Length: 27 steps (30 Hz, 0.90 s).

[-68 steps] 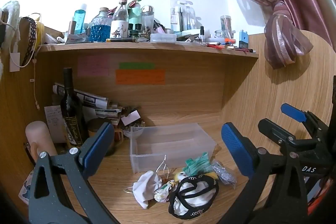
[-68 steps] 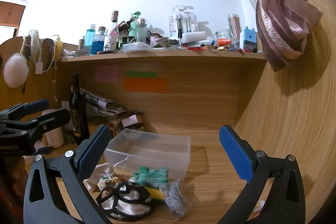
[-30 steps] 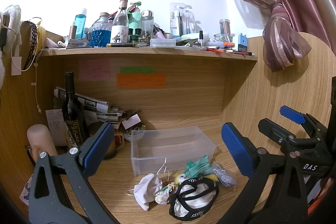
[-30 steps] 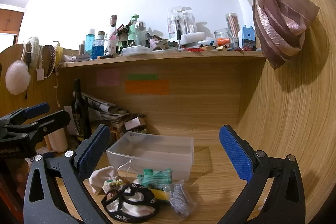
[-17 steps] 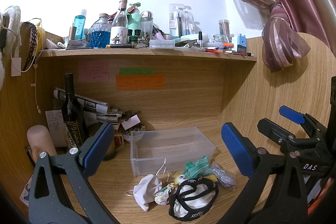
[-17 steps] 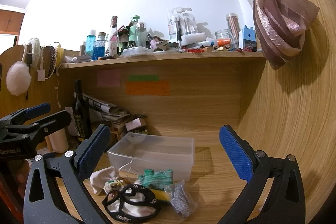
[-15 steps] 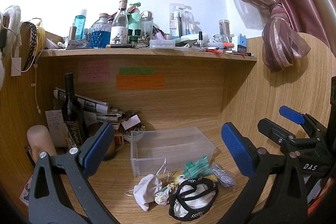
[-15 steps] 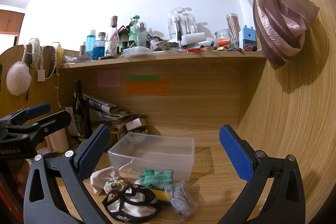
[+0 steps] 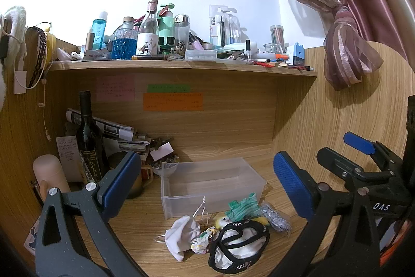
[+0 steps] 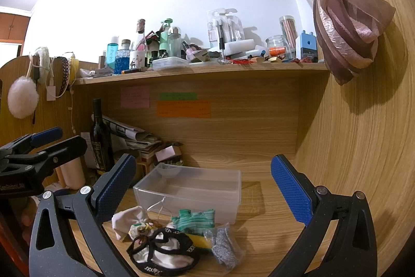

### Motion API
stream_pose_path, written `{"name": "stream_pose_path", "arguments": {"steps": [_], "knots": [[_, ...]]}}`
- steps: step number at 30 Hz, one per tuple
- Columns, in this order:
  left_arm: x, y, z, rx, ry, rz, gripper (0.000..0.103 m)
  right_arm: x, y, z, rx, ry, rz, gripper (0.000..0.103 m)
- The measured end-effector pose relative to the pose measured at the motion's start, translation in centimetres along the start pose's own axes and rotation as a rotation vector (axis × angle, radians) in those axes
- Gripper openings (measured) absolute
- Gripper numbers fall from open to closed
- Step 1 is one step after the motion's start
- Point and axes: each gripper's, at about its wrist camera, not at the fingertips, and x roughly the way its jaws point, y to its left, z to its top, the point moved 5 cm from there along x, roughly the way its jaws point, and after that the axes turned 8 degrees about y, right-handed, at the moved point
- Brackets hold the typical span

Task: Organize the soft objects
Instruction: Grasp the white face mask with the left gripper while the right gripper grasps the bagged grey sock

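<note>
Both grippers, left gripper (image 9: 205, 188) and right gripper (image 10: 203, 184), hover spread and empty above the tangled soft pile (image 10: 166, 243) near the empty clear bin (image 10: 192, 188), so one grab could drag several items.

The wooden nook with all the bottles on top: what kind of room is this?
Probably a bedroom or dorm desk. The shelf is crowded with toiletry bottles, sticky notes are stuck to the back panel, and a tied pink curtain hangs at the right.
</note>
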Motion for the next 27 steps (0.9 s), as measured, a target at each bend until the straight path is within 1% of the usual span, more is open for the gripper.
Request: {"name": "stream_pose_path", "arguments": {"steps": [5, 9, 13, 14, 16, 18, 20, 21, 22, 24, 26, 27], "knots": [[0.2, 0.1, -0.1, -0.001, 0.007, -0.004, 0.103, 0.5, 0.0, -0.2, 0.009, 0.015, 0.012, 0.103], [1.3, 0.5, -0.5, -0.005, 0.043, -0.01, 0.103, 1.2, -0.2, -0.6, 0.018, 0.047, 0.041, 0.103], [2.7, 1.3, -1.2, -0.03, 0.087, -0.031, 0.102, 2.2, -1.1, -1.4, 0.029, 0.072, 0.025, 0.103], [3.1, 1.6, -1.4, -0.037, 0.101, -0.032, 0.1, 2.6, -1.4, -1.7, 0.033, 0.084, 0.022, 0.103], [4.1, 2.0, -2.0, -0.043, 0.138, -0.018, 0.085, 3.3, -1.9, -2.3, 0.039, 0.112, 0.025, 0.102], [5.2, 2.5, -2.7, -0.049, 0.181, -0.013, 0.082, 4.1, -2.5, -3.1, 0.046, 0.151, 0.025, 0.098], [6.4, 3.2, -3.6, -0.063, 0.227, -0.006, 0.082, 5.0, -3.1, -3.8, 0.049, 0.193, 0.023, 0.092], [6.9, 3.5, -4.1, -0.069, 0.251, -0.001, 0.079, 5.3, -3.4, -4.2, 0.051, 0.211, 0.022, 0.091], [7.4, 3.9, -4.6, -0.076, 0.273, 0.003, 0.074, 5.7, -3.6, -4.6, 0.054, 0.232, 0.021, 0.089], [8.7, 4.8, -5.9, -0.096, 0.334, 0.007, 0.066, 6.5, -4.3, -5.4, 0.059, 0.275, 0.02, 0.085], [9.6, 5.5, -7.2, -0.116, 0.387, 0.007, 0.063, 7.2, -4.8, -6.3, 0.063, 0.319, 0.02, 0.082], [10.1, 5.8, -7.8, -0.124, 0.409, 0.006, 0.059, 7.5, -5.0, -6.7, 0.062, 0.338, 0.018, 0.081]]}}
